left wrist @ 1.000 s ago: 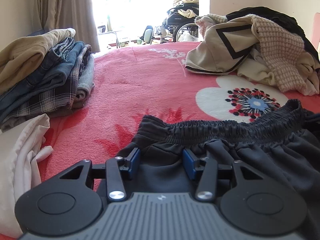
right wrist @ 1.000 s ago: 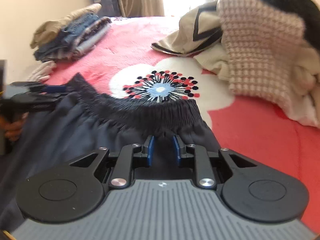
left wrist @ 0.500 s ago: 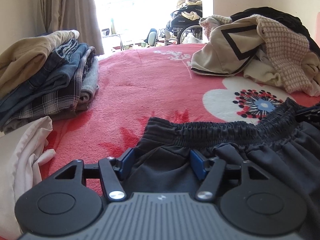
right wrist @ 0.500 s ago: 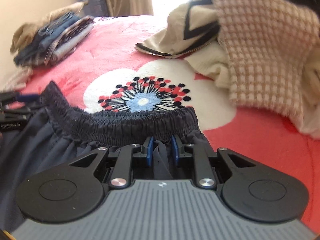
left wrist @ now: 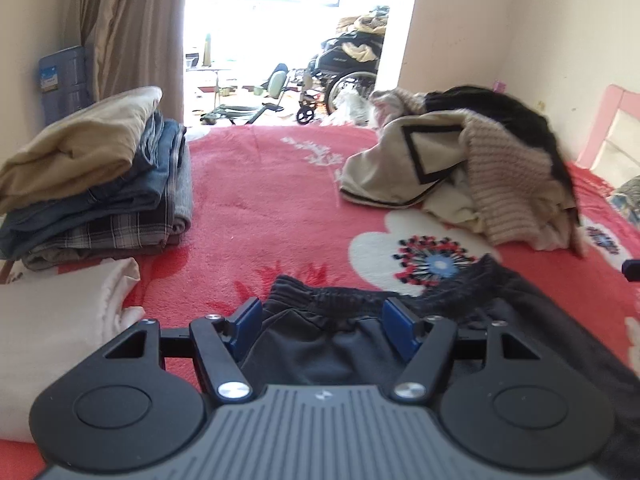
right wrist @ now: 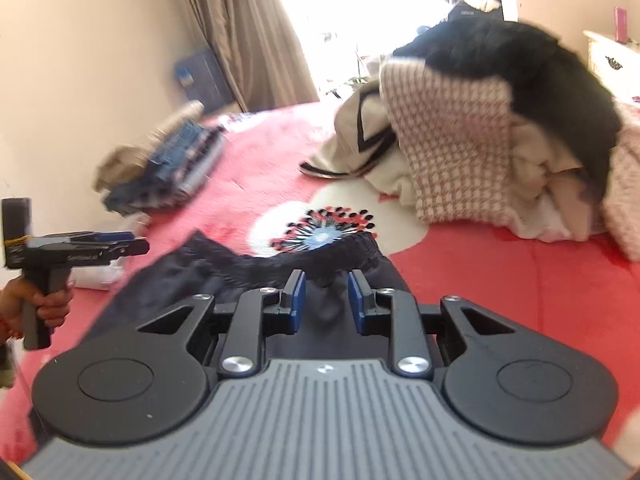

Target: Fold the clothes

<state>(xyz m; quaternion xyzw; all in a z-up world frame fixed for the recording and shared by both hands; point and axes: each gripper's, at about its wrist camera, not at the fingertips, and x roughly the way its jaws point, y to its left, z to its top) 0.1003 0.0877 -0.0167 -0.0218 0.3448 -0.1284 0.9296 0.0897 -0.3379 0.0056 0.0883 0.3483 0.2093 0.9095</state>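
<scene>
Your left tongs [left wrist: 323, 330] have spread wider and hold nothing; your right tongs [right wrist: 327, 299] have loosened from the shorts [right wrist: 224, 276], whose waistband at 12 o'clock now rests on the bed [left wrist: 260, 200].

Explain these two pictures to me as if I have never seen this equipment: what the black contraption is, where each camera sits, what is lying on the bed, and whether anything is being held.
There is no robot here. A person holds a handheld black two-finger gripper in each hand, and each gripper has a camera looking forward along its blue-padded fingers. One picture comes from the left gripper, the other from the right gripper. In the right view you also see a hand holding the left tool. On the red floral blanket lie dark grey shorts with an elastic waistband, a folded stack of jeans and shirts, a white cloth and an unsorted heap of clothes. Both sets of jaws are open over the shorts, so nothing is gripped.
</scene>
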